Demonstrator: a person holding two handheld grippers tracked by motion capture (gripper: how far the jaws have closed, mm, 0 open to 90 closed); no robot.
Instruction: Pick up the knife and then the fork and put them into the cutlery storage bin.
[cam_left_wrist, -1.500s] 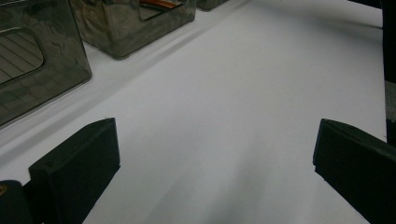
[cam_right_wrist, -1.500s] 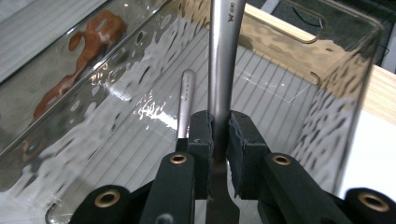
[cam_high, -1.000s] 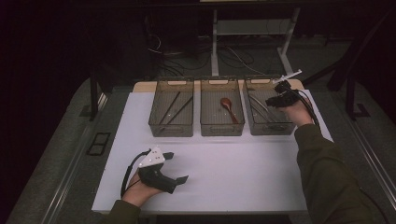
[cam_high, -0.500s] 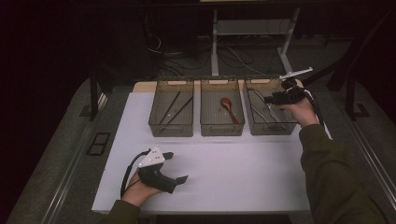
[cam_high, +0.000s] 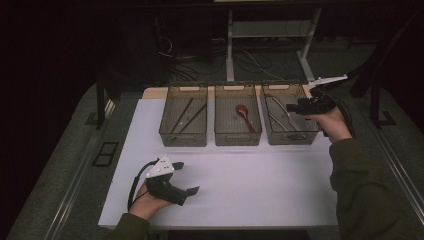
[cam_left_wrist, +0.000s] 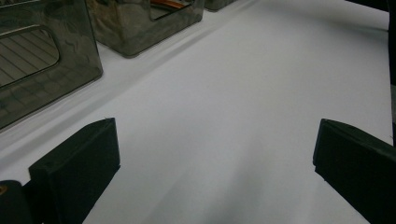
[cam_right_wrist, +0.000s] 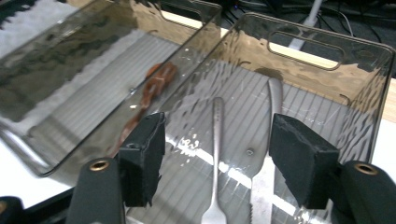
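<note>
Our right gripper (cam_right_wrist: 217, 158) hangs empty over the right bin (cam_high: 272, 90), its jaws just opened; the fork (cam_right_wrist: 217, 140) and knife (cam_right_wrist: 273, 107) lie inside. Our left gripper (cam_high: 181, 177) rests wide open on the white table (cam_high: 250, 180), which bears no more cutlery, so sorting looks finished.

Silver knife (cam_right_wrist: 270, 154) and fork (cam_right_wrist: 216, 154), flat, side by side, in clear right-hand bin (cam_right_wrist: 327, 51)

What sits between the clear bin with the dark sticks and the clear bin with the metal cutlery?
In the high view, a third clear plastic bin holding a reddish-brown spoon stands between the left bin and the right bin.
</note>
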